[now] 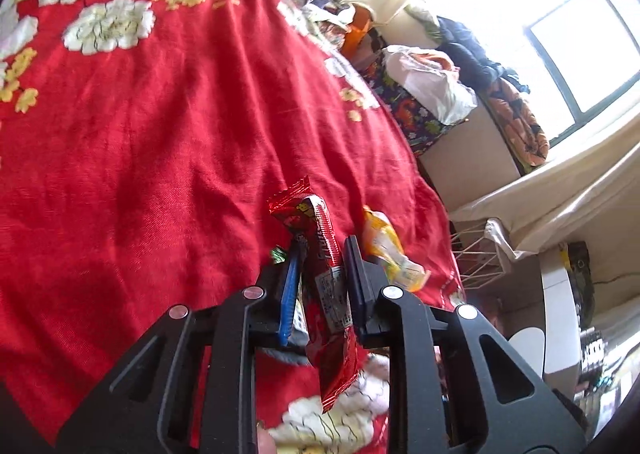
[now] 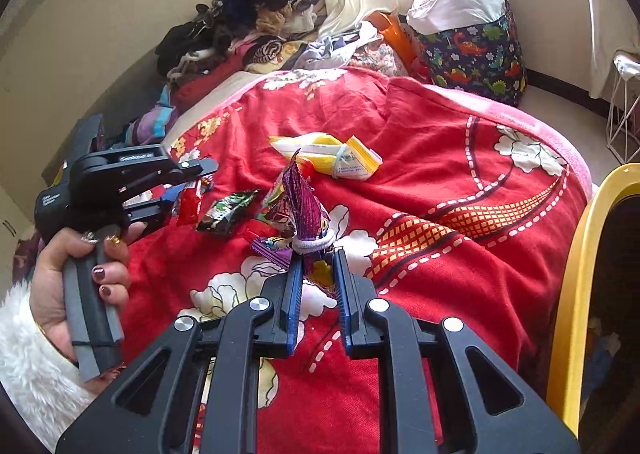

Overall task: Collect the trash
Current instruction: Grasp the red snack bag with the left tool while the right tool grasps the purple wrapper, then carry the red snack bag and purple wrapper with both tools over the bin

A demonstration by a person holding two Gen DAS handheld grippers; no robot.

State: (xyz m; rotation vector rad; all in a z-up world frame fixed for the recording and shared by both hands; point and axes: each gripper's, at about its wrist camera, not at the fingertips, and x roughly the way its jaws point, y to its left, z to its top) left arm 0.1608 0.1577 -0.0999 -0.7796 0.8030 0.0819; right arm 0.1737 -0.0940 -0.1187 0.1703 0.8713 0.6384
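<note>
The left gripper (image 1: 320, 274) has its jaws pinched on a red wrapper (image 1: 326, 254), which is held upright and lifted off the bed; its long lower end hangs free below the jaws. In the right wrist view the same gripper (image 2: 200, 177) is seen to the left of the bed's wrappers, gripped by a hand (image 2: 76, 278) in a white fluffy sleeve (image 2: 28, 366), with the red wrapper (image 2: 189, 202) dangling from it. The right gripper (image 2: 318, 274) has its jaws closed on a purple wrapper (image 2: 300, 205), a crumpled packet bound with a white hair tie (image 2: 316, 244), and only its lower edge is caught.

Both pieces are held above the red blanket (image 2: 440, 133). Still lying on the blanket, beyond the purple wrapper, are a yellow packet (image 2: 328, 153) and, to its left, a dark green wrapper (image 2: 226, 209). At the blanket's right edge the yellow rim of a bin (image 2: 576, 274) is seen, probably where the trash belongs.

Several things could go wrong from here. The red wrapper is slick foil, so it could slide out of the jaws if swung quickly. The purple wrapper is pinched only near its bottom, so it could tip, or the tie could slip off and be dropped. The red wrapper's hanging tail could be snagged on the bin rim. The two pieces left behind could be missed, especially the green one, which is dark and small.
</note>
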